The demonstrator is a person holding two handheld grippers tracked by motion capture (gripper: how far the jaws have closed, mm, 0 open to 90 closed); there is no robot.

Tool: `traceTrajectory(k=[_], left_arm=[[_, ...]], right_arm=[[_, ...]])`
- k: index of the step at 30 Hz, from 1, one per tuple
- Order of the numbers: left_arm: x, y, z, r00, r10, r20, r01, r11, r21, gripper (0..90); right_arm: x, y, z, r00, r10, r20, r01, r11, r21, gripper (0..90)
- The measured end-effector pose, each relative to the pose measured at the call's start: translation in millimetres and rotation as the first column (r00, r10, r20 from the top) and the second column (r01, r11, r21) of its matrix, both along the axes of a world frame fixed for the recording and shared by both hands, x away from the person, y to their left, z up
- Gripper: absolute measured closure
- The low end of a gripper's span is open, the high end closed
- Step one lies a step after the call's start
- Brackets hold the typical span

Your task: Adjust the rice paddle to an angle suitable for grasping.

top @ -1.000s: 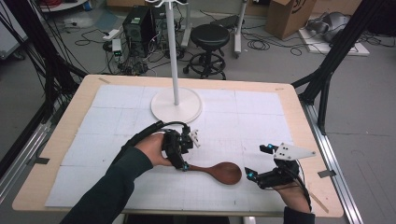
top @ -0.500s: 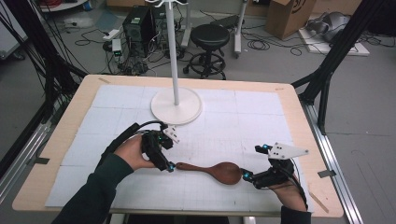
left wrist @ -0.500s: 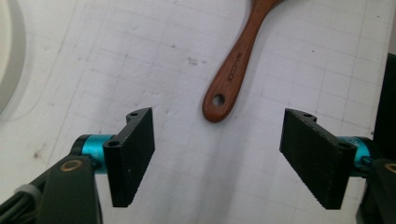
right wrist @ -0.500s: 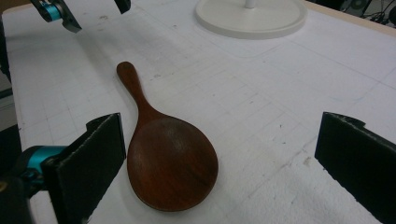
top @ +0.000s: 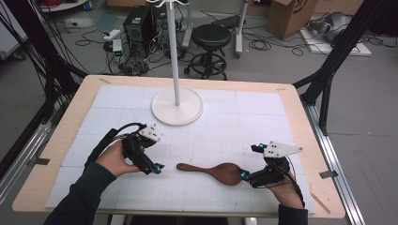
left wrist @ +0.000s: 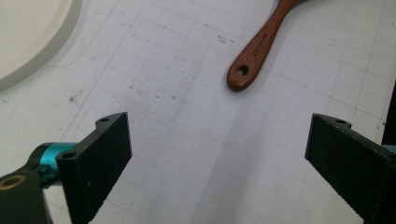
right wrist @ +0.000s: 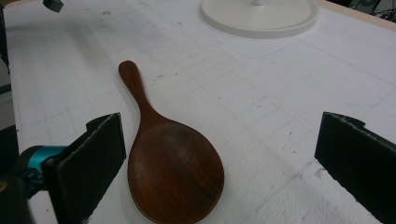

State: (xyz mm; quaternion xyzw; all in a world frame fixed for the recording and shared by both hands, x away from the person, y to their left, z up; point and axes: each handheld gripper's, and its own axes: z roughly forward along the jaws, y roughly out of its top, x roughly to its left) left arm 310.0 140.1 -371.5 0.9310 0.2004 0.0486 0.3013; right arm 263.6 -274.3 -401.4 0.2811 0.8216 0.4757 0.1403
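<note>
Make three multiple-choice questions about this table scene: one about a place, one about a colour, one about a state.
1. Where does the spoon lie?
A. Between the left gripper and right gripper
B. On the stand base
C. On the floor

2. What colour is the spoon?
A. White
B. Reddish brown
C. Blue

3. How is the left gripper?
A. Shut on the spoon
B. Open, holding nothing
C. Shut on the stand

Answers: 1 A, the spoon lies on the mat between both grippers. 2 B, the wood is dark reddish brown. 3 B, its jaws stand wide, the handle lies apart.

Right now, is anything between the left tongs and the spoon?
No. In the left gripper view, bare white mat lies between the open left tongs and the spoon handle.
</note>
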Motion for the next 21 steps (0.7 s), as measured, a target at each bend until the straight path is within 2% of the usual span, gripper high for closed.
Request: traceTrajectory(k=[4, 8, 11, 13, 14, 21], left_arm=[[-4.0, 14.0, -1.3, 0.9989, 0.040, 0.026, -0.040, 0.9986, -0.036, 1.7], [-7.7, 27.7, -0.9, 0.9968, 0.072, 0.034, -0.069, 0.9941, -0.083, 1.7], [-10.1, 38.2, -1.6, 0.9948, 0.094, 0.040, -0.089, 0.9897, -0.112, 1.7], [-12.5, 43.2, -2.3, 0.9921, 0.118, 0.042, -0.111, 0.9835, -0.143, 1.7], [-14.0, 48.3, -2.7, 0.9912, 0.125, 0.043, -0.118, 0.9822, -0.147, 1.7], [-17.2, 55.2, -5.5, 0.9897, 0.133, 0.052, -0.123, 0.9779, -0.169, 1.7]], right_arm=[[1.7, 1.7, -0.3, 1.0000, 0.004, -0.003, -0.004, 1.0000, -0.004, 0.9], [2.7, 3.4, 3.4, 1.0000, 0.003, 0.006, -0.003, 1.0000, -0.001, 0.9], [2.5, 5.0, 4.0, 1.0000, 0.006, 0.002, -0.006, 1.0000, -0.001, 0.9], [3.5, 6.8, 3.8, 0.9999, 0.011, 0.006, -0.011, 0.9999, -0.005, 0.9], [3.6, 7.6, 3.8, 0.9999, 0.011, -0.002, -0.011, 0.9999, -0.003, 0.9], [4.7, 10.7, 3.5, 0.9998, 0.019, 0.001, -0.019, 0.9997, -0.013, 0.9]])
